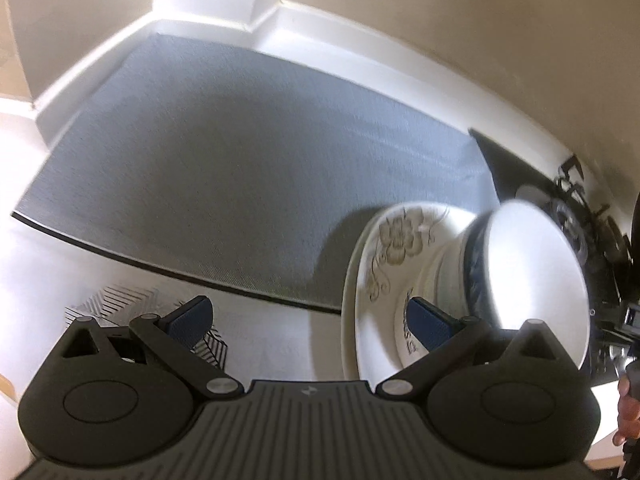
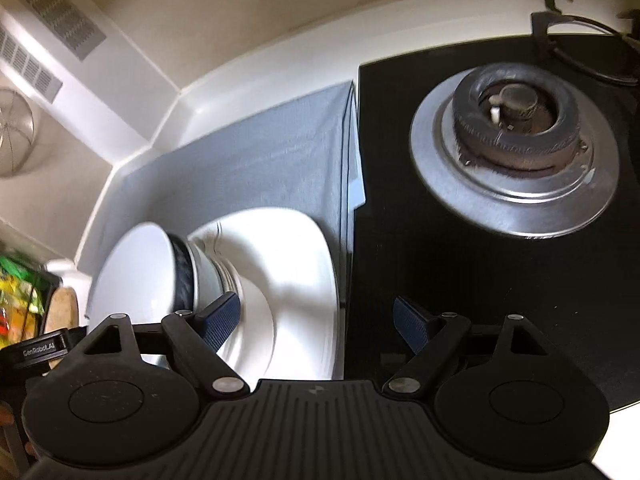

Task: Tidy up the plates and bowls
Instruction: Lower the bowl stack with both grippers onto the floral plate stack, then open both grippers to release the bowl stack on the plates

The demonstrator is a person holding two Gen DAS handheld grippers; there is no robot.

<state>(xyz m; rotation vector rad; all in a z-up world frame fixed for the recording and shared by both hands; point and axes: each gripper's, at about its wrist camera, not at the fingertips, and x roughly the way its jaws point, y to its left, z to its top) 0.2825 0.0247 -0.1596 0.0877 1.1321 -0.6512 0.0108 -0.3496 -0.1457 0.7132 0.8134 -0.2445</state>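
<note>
Grey mat (image 1: 240,152) covers white counter (image 1: 280,344) beside black hob (image 2: 460,280); both grippers' jaws spread, empty.

The plate (image 1: 384,264) and bowl (image 1: 532,280) look like glossy glazed ceramic. The grey mat (image 1: 240,152) is matt, woven cloth. The stove top (image 2: 460,264) is shiny black glass, its burner (image 2: 516,124) dull metal.

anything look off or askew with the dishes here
Yes. The bowl sits tipped steeply on its side on the stacked plates, which straddle the edge of the grey mat right beside the black stove top.
</note>
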